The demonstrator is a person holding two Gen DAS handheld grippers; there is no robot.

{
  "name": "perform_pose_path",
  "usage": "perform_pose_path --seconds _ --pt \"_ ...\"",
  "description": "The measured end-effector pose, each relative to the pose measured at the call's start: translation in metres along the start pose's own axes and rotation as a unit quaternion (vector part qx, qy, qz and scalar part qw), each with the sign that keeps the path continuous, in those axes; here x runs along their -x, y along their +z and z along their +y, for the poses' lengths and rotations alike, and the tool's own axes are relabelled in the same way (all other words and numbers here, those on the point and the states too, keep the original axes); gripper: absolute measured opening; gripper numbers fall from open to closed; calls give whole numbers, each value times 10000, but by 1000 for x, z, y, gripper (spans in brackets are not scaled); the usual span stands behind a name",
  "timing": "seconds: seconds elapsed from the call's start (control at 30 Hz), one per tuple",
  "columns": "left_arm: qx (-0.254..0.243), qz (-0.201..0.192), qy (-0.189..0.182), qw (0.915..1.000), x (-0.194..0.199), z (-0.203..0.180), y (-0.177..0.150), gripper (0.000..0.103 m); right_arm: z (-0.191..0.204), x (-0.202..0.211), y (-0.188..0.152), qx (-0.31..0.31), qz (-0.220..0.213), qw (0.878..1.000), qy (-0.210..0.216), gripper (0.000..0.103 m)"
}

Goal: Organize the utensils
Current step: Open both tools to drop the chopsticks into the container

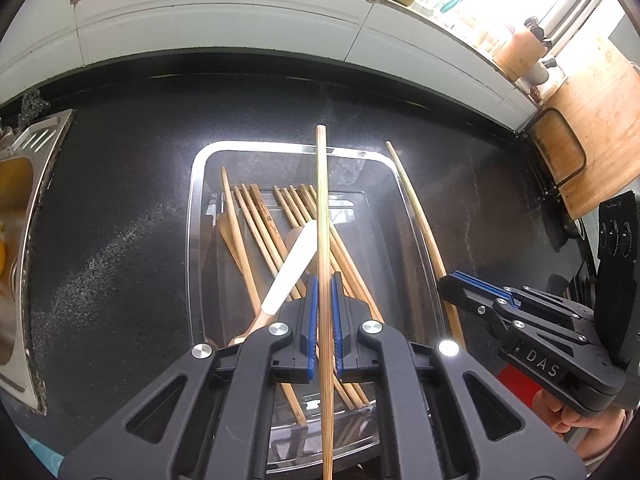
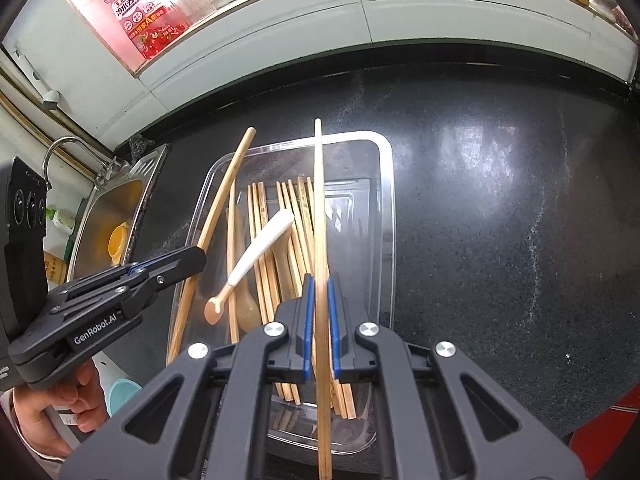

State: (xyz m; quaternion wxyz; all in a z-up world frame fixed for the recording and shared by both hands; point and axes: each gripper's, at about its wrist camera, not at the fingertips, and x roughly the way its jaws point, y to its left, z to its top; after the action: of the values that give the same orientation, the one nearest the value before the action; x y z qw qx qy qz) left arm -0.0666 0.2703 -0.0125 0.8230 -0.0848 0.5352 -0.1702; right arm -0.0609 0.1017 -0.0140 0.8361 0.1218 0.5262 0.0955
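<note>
— So, what are the grippers holding?

— Each is clamped on one long bamboo chopstick. The left gripper (image 1: 325,280) grips a pale, straight chopstick (image 1: 322,200) between its blue pads, the stick running lengthwise above the clear plastic tray (image 1: 196,184). The right gripper (image 2: 319,284) pinches its own long chopstick (image 2: 319,200) likewise, over the same tray.

— And the tray?

— It sits on the dark speckled table (image 1: 120,200) beside a steel sink (image 1: 24,200). Inside lie shorter brown chopsticks (image 1: 264,224) in a loose fan, a white-handled spoon (image 2: 256,256) (its bowl is brownish) across them, and a wooden spoon (image 2: 245,280).
</note>
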Motion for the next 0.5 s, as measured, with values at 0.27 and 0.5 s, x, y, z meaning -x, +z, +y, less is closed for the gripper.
perform_pose_path --seconds 0.27,0.5 --pt "184 125 -2 9998 -12 3 -1 6 -3 -8 -1 -46 154 9998 80 8" --pt "664 -41 772 9948 1 14 17 79 1 -4 0 646 289 9974 108 71"
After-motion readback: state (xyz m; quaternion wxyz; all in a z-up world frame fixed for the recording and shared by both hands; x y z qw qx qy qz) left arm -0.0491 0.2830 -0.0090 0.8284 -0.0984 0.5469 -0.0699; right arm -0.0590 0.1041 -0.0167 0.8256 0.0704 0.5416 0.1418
